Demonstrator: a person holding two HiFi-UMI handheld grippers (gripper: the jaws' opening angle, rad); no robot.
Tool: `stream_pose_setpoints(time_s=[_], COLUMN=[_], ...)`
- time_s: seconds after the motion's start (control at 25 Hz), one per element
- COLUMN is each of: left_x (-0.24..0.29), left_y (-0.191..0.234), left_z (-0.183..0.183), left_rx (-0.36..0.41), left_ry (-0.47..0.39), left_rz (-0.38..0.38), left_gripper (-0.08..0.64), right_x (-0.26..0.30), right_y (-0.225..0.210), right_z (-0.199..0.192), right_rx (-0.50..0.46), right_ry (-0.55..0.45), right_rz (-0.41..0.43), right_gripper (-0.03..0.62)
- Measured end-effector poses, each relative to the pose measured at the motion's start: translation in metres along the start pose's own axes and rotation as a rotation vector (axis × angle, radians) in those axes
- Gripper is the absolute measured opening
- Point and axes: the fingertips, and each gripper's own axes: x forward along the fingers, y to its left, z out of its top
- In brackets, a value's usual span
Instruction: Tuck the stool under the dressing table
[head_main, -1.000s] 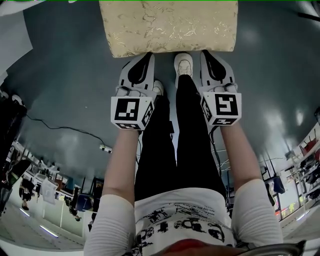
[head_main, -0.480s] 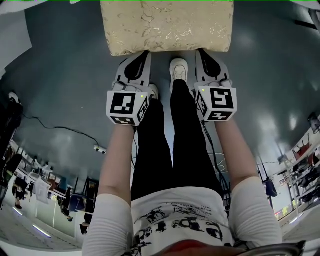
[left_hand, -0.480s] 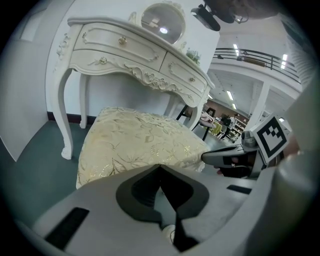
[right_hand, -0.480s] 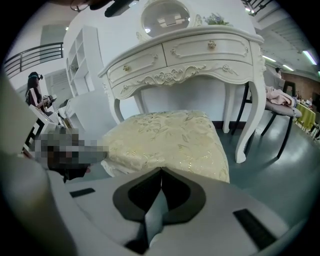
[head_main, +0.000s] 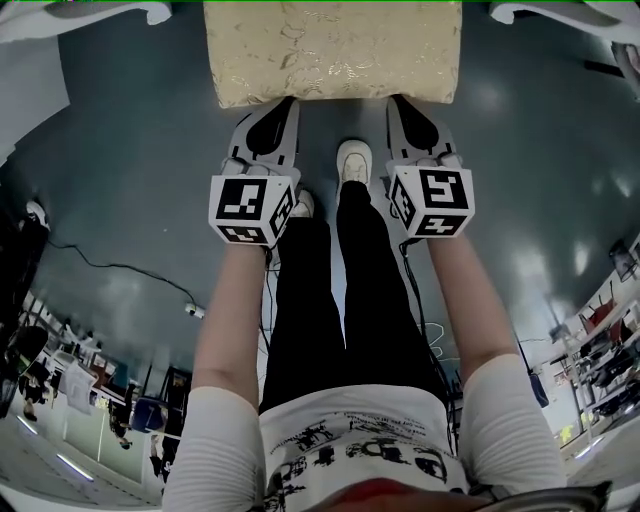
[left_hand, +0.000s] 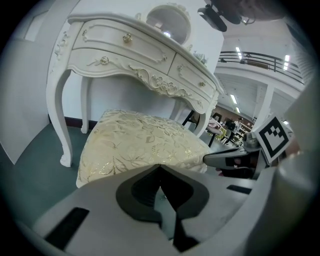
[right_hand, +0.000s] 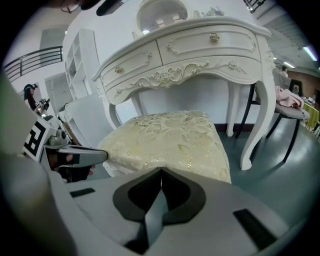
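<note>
From your head, you saw the stool (head_main: 333, 50) just past your shoe (head_main: 352, 160). Your left gripper (head_main: 285, 102) and right gripper (head_main: 398, 102) had their tips right at its near edge. In the left gripper view, the jaws were closed with nothing in them, and the stool's far end sat under the table (left_hand: 130, 50). In the right gripper view, the jaws were closed and empty too.
</note>
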Motion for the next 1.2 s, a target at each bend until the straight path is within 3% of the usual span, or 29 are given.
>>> stream_pose_setpoints(time_s=[0.44, 0.96, 1.2], left_x=[0.04, 0.076, 0.087], left_y=[0.026, 0.047, 0.052], left_z=[0.058, 0.098, 0.105], left_rx=[0.032, 0.001, 0.005], left_ry=[-0.018, -0.04, -0.089], left_rz=[-0.011, 0.046, 0.04], left_gripper=[0.02, 0.02, 0.02], right_x=[0.039, 0.074, 0.086], right_y=[-0.019, -0.037, -0.044], right_z=[0.059, 0.104, 0.113], right_rx=[-0.067, -0.123, -0.164], right_ry=[-0.044, -0.038, -0.079], right_rz=[-0.037, 0.0, -0.006], right_gripper=[0.017, 0.017, 0.017])
